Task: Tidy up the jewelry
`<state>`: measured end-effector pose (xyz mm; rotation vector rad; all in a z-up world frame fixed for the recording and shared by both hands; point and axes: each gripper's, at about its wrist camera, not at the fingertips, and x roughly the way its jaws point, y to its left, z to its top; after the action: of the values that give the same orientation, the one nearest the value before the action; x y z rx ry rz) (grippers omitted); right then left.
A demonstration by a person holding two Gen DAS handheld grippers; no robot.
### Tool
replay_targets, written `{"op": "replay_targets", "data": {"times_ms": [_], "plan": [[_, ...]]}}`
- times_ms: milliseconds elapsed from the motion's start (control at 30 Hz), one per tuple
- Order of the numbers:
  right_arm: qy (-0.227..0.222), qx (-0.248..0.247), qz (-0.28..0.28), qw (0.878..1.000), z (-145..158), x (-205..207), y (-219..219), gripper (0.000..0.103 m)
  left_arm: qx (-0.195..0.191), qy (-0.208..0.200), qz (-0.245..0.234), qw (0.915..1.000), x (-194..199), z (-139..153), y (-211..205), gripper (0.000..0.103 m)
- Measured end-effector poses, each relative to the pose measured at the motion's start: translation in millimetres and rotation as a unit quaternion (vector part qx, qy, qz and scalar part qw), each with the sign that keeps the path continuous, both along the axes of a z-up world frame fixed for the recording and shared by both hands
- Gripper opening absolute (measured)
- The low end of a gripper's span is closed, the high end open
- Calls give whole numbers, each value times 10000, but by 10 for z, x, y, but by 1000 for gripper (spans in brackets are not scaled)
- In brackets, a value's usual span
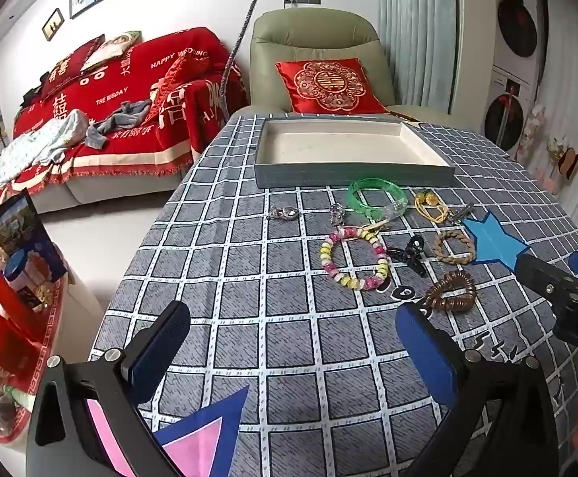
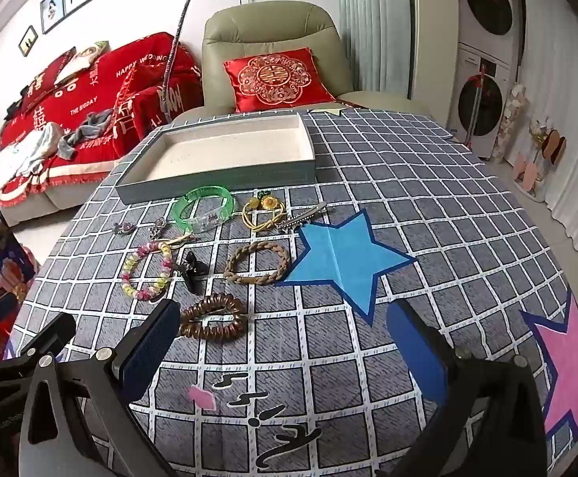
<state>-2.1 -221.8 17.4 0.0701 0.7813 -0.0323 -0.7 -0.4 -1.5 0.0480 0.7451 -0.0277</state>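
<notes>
An empty grey tray (image 1: 352, 177) (image 2: 217, 183) with a white lining stands at the far side of the checked tablecloth. In front of it lie a green bangle (image 1: 376, 196) (image 2: 203, 206), a pink-and-yellow bead bracelet (image 1: 352, 282) (image 2: 145, 292), a brown coil hair tie (image 1: 444, 302) (image 2: 213, 332), a braided ring (image 1: 454, 260) (image 2: 257, 278), a black claw clip (image 1: 410, 254) (image 2: 191, 268), a yellow cord with a flower (image 1: 432, 202) (image 2: 267, 202) and a silver clip (image 2: 304, 214). My left gripper (image 1: 292, 342) hovers open, short of the bracelet. My right gripper (image 2: 285, 346) is open and holds nothing, with the coil tie just beyond its left finger.
Two small silver trinkets (image 1: 287, 212) lie left of the bangle. A blue paper star (image 2: 340, 258) and a pink star (image 2: 567, 357) are stuck on the cloth. A green armchair (image 2: 269, 39) stands behind the table, a red-covered sofa (image 1: 109, 111) to the left, and boxes (image 1: 22, 246) on a side stand.
</notes>
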Motion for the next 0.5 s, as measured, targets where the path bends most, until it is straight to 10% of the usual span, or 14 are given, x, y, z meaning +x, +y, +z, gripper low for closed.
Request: {"op": "replay_targets", "data": {"times_ms": [500], "plan": [[-37,-18,55,10000,42,-56,59,103,-97,69,52,9999,0,-9,63,103]]}}
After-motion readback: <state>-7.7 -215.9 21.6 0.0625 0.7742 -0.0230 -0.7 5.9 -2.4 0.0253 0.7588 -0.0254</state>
